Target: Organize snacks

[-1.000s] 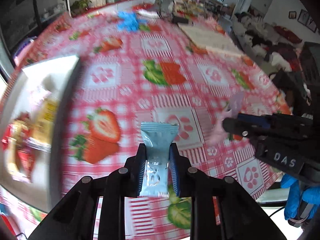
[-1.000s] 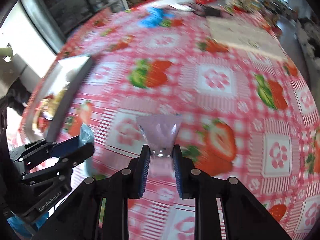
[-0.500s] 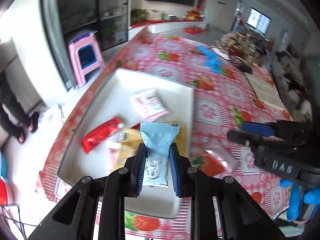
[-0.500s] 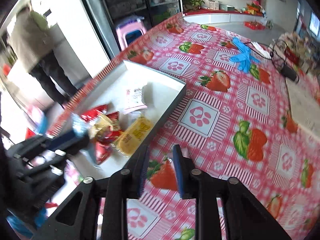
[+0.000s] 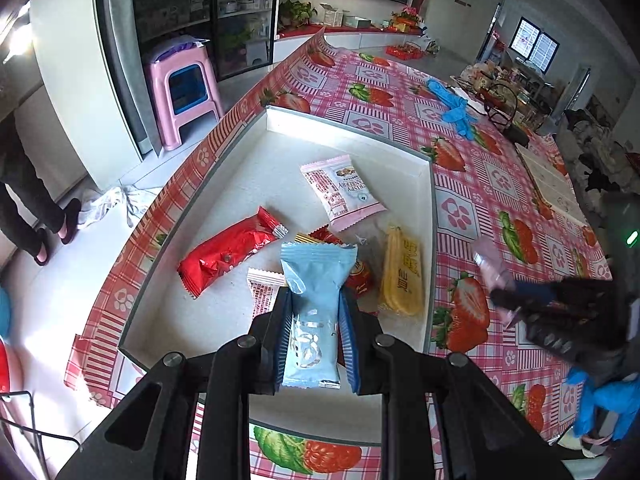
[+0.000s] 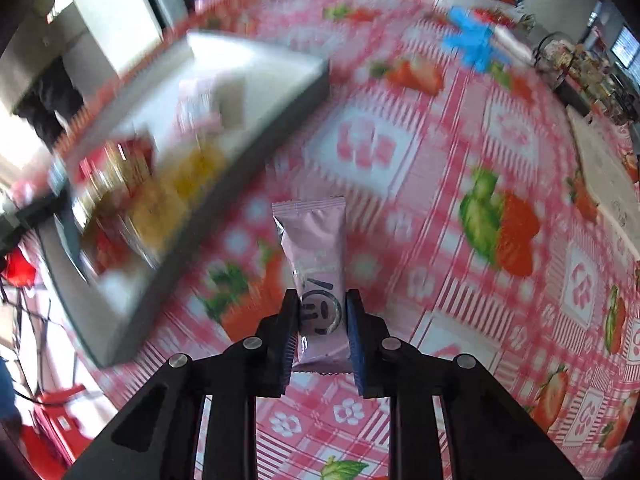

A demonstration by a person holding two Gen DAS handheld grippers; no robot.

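My left gripper (image 5: 316, 296) is shut on a light blue snack packet (image 5: 318, 276) and hangs over the near part of the white tray (image 5: 240, 184). In the tray lie a red packet (image 5: 228, 252), a pink-and-white packet (image 5: 344, 192), a yellow packet (image 5: 402, 276) and others. My right gripper (image 6: 322, 300) has a pink snack packet (image 6: 314, 236) between its pads; the jaws are closing on it. It hovers above the tablecloth just right of the tray (image 6: 120, 332). In the left wrist view the right gripper (image 5: 504, 296) and its pink packet (image 5: 490, 260) appear blurred.
The strawberry-print tablecloth (image 5: 500, 176) covers the table. Blue gloves (image 5: 454, 108) lie farther back. A pink stool (image 5: 184, 84) and a person's legs (image 5: 24, 200) are on the floor left of the table. A blue-gloved hand (image 5: 608, 404) holds the right gripper.
Both grippers swept left across the table to the tray. The left one, still holding the blue packet, now hangs over the tray's snacks. The right one arrived beside the tray's right wall.
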